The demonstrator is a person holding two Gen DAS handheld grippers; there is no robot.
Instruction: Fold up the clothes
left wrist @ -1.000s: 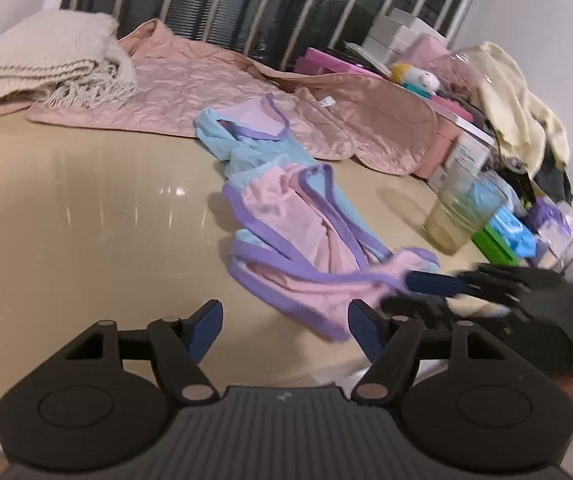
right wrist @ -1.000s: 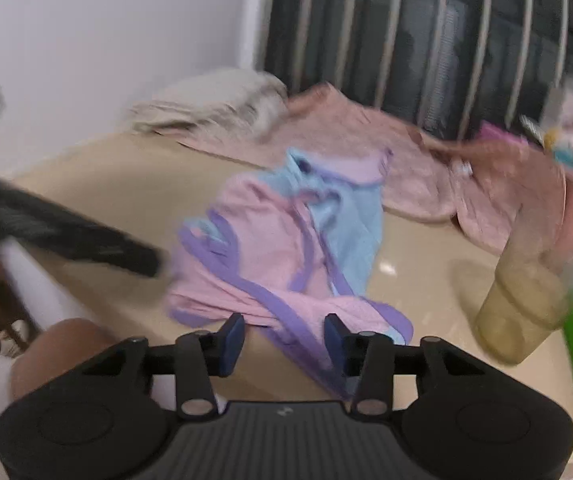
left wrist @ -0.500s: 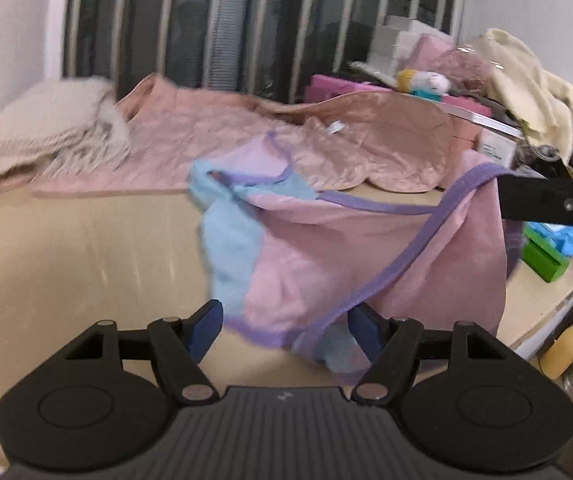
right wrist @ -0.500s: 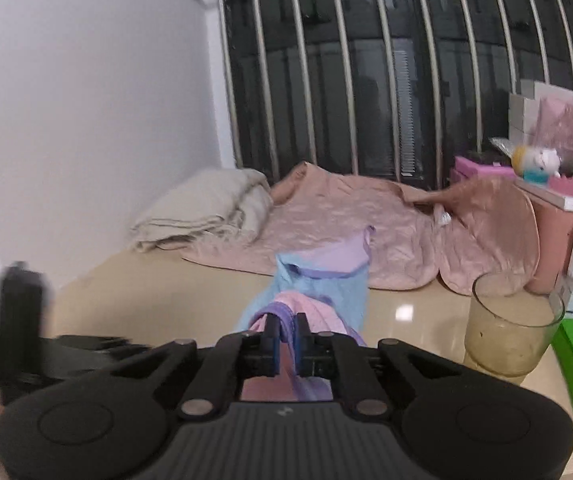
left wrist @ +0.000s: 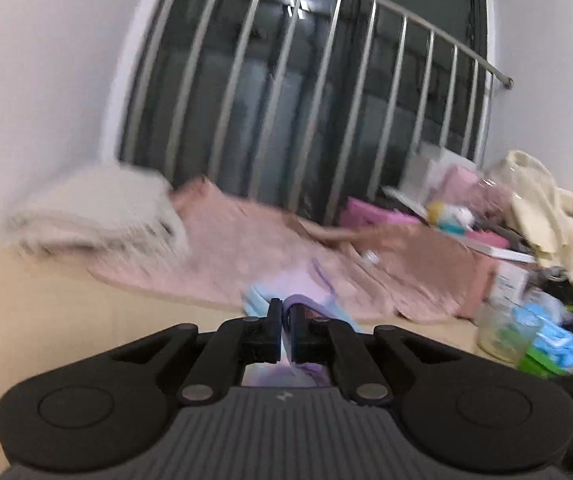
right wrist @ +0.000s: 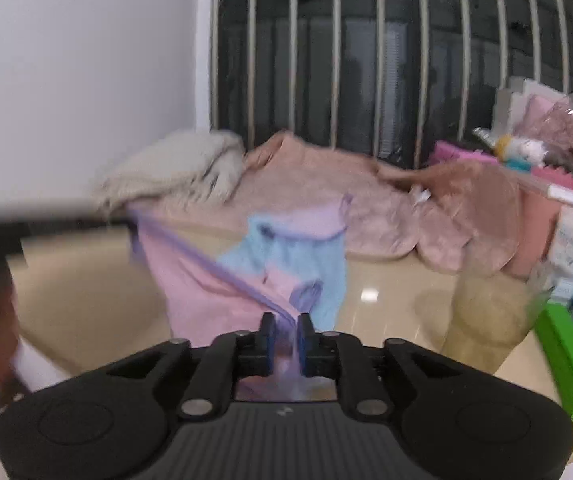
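Left claw [left wrist: 285, 314] pinches the purple-trimmed garment [left wrist: 306, 304] above the table [left wrist: 66, 320].

White walls [right wrist: 78, 72], dark window [right wrist: 366, 52] behind steel bars [left wrist: 326, 92], glossy beige tabletop [left wrist: 46, 312].

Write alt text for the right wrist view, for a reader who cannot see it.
The right gripper, its jaws easing open, has the purple-trimmed edge of a pink and blue garment between its fingers, and the cloth stretches left to the blurred left gripper above a beige table. Behind lie a pink quilt, a cream blanket, a glass and barred dark windows.
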